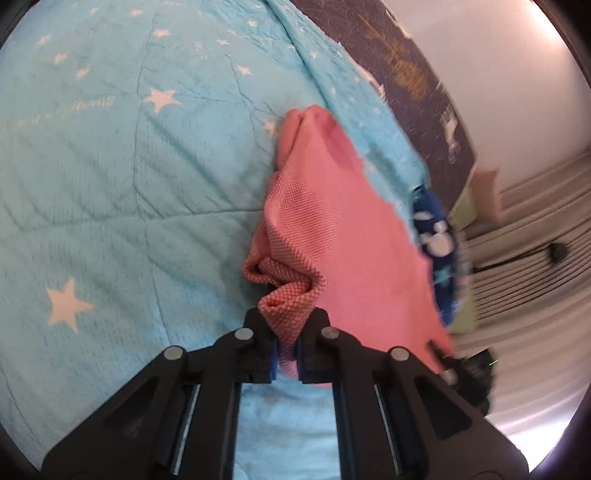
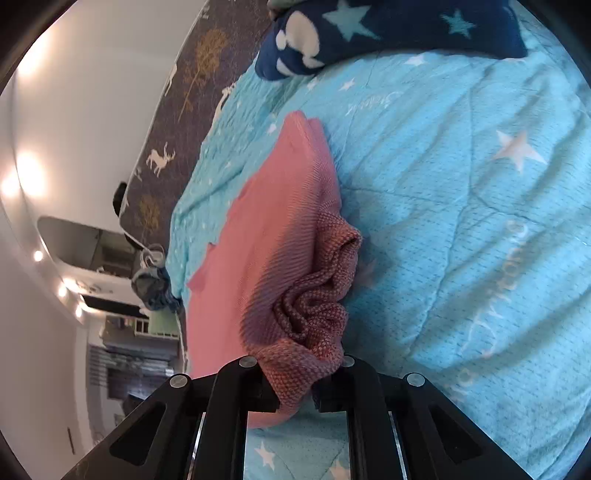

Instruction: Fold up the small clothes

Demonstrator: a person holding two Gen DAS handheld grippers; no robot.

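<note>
Light-blue star-print quilt (image 1: 110, 184) under a pink knit garment (image 1: 332, 229).
Left gripper (image 1: 287, 332) and right gripper (image 2: 295, 373) each clamped a bunched edge; cloth hung between them.

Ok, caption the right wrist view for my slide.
Right tongs pinch bunched pink garment over star-print blue quilt.

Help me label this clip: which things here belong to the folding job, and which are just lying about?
Job: pink garment, left tongs, right tongs, both shut on it.
Lying about: light-blue star quilt, navy star cloth, dark deer-print mattress.
</note>
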